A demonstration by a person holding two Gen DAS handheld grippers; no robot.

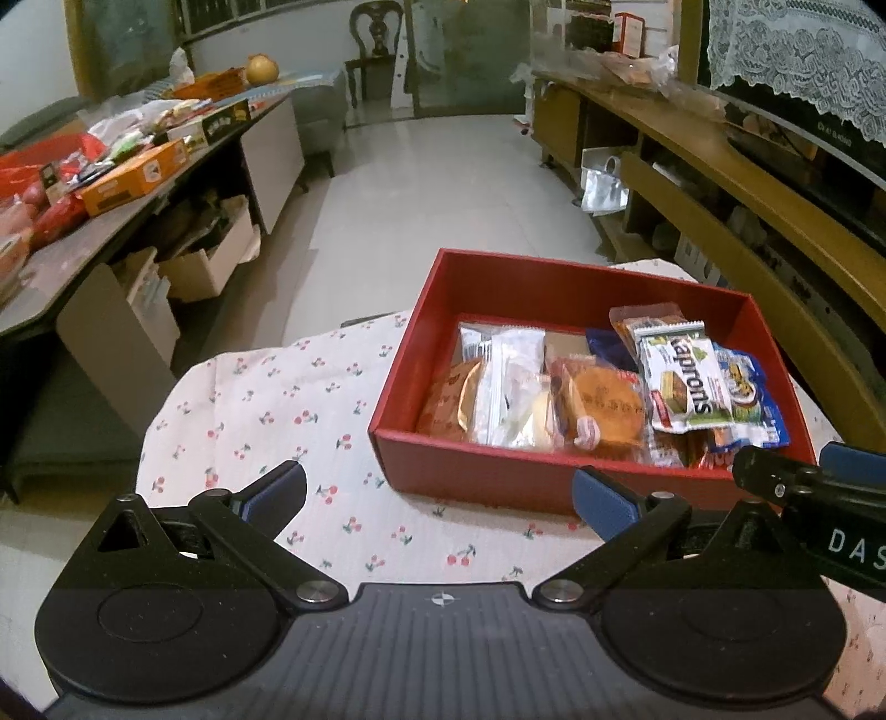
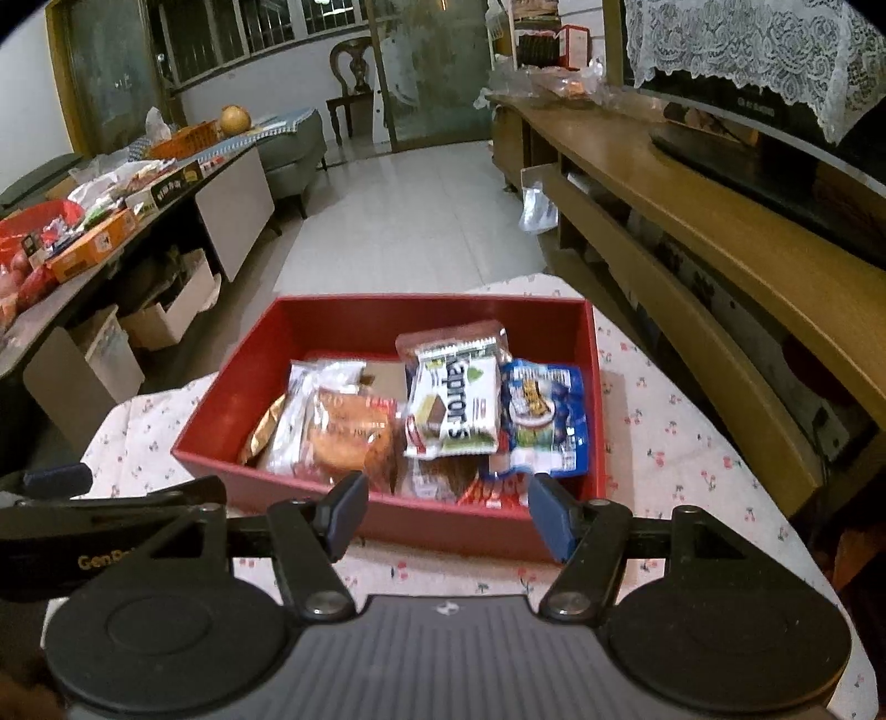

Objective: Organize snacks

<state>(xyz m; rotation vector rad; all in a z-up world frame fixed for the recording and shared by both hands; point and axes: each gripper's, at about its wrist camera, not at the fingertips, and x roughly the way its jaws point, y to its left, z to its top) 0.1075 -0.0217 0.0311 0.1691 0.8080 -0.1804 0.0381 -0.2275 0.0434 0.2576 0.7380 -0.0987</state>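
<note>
A red box (image 1: 487,471) stands on a cherry-print tablecloth (image 1: 266,410) and holds several wrapped snacks. A white and green "Kaprons" wafer pack (image 1: 684,382) lies on top, beside a blue packet (image 1: 753,399), a round cake in clear wrap (image 1: 601,407) and a white packet (image 1: 512,382). My left gripper (image 1: 440,498) is open and empty, above the cloth just left of the box's near wall. My right gripper (image 2: 448,512) is open and empty, at the box's near wall (image 2: 443,520); the wafer pack (image 2: 454,407) lies just beyond it. Each gripper shows at the other view's edge.
A long table (image 1: 66,260) with boxes and packets runs along the left. A wooden TV cabinet (image 1: 720,166) runs along the right, close to the table edge. Tiled floor (image 1: 443,183) lies beyond, with a chair (image 1: 376,44) at the far wall.
</note>
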